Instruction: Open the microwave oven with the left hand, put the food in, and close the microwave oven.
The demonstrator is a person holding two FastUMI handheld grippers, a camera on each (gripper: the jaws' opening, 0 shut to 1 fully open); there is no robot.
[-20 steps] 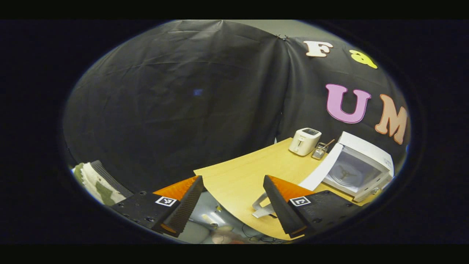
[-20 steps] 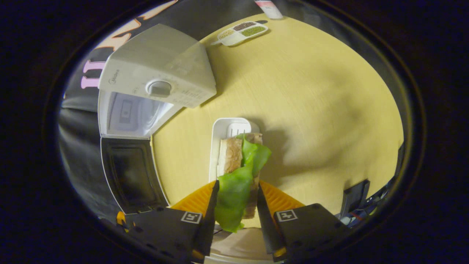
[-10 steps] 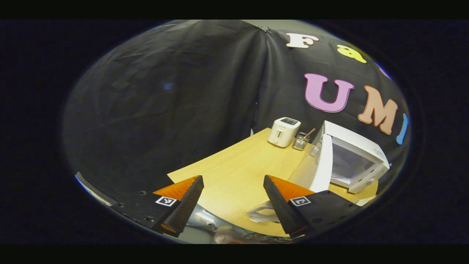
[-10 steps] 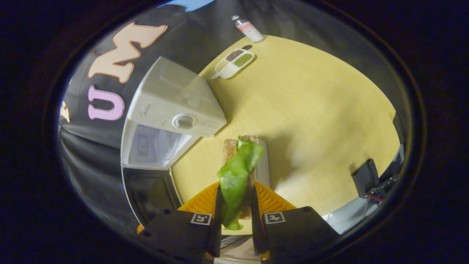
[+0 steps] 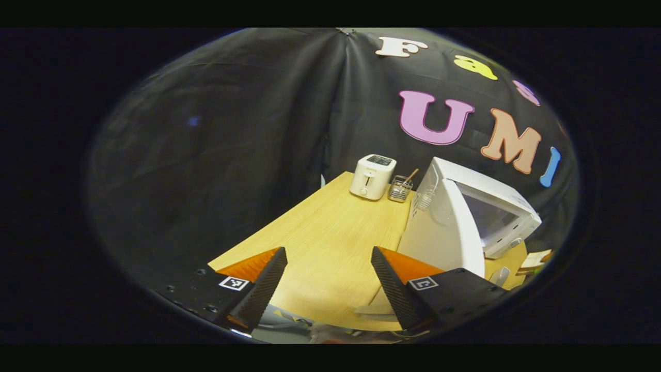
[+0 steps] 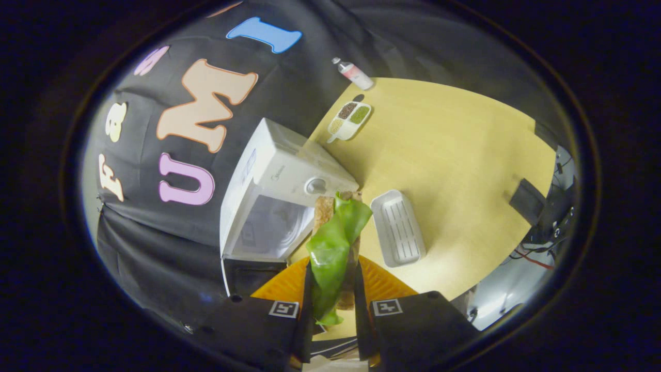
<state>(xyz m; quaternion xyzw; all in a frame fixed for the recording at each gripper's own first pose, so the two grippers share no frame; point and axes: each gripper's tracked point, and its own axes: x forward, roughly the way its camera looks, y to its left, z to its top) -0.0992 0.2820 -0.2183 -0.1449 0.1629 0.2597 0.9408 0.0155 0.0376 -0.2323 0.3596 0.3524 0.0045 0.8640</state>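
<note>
Sandwich (image 6: 333,243), pinched in the right gripper (image 6: 332,305), has risen off the white tray (image 6: 398,228); left gripper (image 5: 326,281) stays spread.

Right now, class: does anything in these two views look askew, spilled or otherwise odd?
Nothing is spilled or damaged. The one loose thing is the green lettuce leaf, which hangs out of the sandwich clamped in the right gripper. The microwave stands with its door open, and the white tray lies empty.

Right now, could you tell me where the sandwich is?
In the right gripper view, the sandwich is clamped between the right gripper, lifted off the white tray and held before the open microwave.
</note>
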